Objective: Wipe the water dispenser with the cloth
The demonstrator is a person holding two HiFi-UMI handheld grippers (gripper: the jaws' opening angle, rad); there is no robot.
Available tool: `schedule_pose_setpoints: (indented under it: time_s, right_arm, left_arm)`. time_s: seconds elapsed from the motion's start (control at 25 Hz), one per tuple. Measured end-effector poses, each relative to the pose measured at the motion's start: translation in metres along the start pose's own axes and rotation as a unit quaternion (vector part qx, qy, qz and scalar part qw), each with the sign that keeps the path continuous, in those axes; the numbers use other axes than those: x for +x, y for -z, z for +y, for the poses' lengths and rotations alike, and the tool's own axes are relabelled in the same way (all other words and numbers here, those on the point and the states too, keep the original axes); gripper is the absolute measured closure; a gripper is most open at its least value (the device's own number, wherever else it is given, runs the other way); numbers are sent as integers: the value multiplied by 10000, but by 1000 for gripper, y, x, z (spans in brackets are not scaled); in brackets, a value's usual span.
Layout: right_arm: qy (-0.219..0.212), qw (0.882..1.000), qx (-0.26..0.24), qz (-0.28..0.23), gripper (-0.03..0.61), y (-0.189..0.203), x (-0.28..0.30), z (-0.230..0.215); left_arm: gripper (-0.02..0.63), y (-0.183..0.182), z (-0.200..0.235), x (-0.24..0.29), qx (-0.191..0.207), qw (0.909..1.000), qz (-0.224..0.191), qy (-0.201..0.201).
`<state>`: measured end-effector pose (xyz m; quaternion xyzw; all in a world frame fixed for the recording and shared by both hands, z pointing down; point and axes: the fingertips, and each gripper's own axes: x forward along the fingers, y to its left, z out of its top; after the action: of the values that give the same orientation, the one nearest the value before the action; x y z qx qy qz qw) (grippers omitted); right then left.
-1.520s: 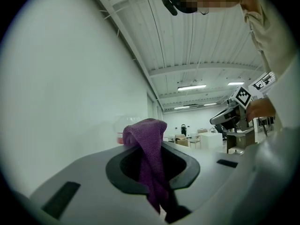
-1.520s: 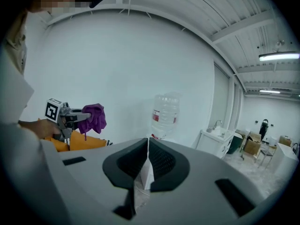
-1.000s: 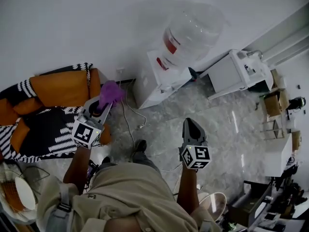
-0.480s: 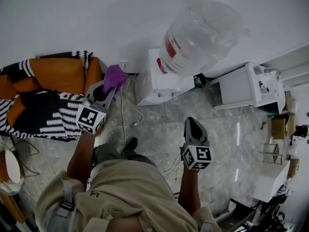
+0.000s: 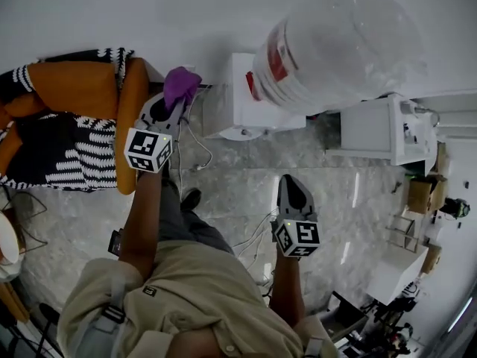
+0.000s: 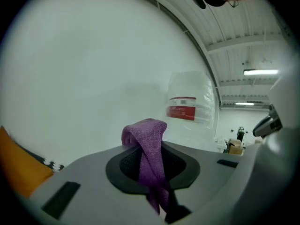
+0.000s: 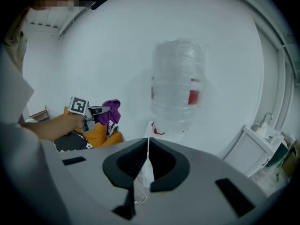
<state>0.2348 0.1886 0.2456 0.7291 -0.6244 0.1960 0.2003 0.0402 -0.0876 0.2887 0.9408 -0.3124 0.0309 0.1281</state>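
My left gripper (image 5: 168, 107) has its jaws clamped on the purple cloth (image 5: 181, 85), which is raised near the left side of the white water dispenser (image 5: 240, 103) with its big clear bottle (image 5: 335, 47). My right gripper (image 5: 288, 186) hangs over the floor, jaws pressed together and empty.

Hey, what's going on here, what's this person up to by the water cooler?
A person stands facing the water dispenser with a gripper in each hand. The left gripper has its fingers shut on a purple cloth, held up to the left of the dispenser and not touching it, so wiping has not begun. The right gripper is shut and empty, held lower in front.
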Motion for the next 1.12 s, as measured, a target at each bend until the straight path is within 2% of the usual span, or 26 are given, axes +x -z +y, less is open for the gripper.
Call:
schedule_pose_setpoints:
  time_s: [0.16, 0.32, 0.44, 0.6, 0.72, 0.84, 0.92, 1.04, 1.12]
  right_arm:
    - [59, 9991, -165, 374, 552, 8, 33, 4]
    - [56, 9968, -246, 756, 552, 25, 70, 9]
    - [-9, 9961, -276, 842, 552, 32, 98, 17]
    - [-176, 9963, -511, 664, 552, 23, 130, 28]
    - [-189, 9955, -504, 779, 552, 29, 149, 28]
    - [-206, 9935, -423, 1036, 552, 50, 167, 29]
    - [-241, 9918, -413, 1187, 552, 59, 176, 31]
    - [-282, 9893, -528, 1331, 552, 67, 185, 31]
    - [-291, 9873, -648, 1424, 552, 75, 187, 30]
  left_arm:
    - [545, 47, 20, 55, -635, 9979, 73, -90]
    - [545, 89, 17, 120, -970, 9949, 113, 238]
    - [545, 117, 12, 160, -1033, 9930, 194, 546]
    - [545, 150, 3, 191, -1075, 9897, 248, 909]
    - [545, 172, -30, 198, -910, 9848, 329, 1439]
    - [545, 190, -53, 189, -1059, 9763, 280, 1868]
    - [545, 201, -67, 171, -853, 9686, 275, 2320]
    - [545, 221, -91, 142, 214, 9452, 315, 3244]
    - [545, 232, -95, 135, 876, 9286, 298, 3593]
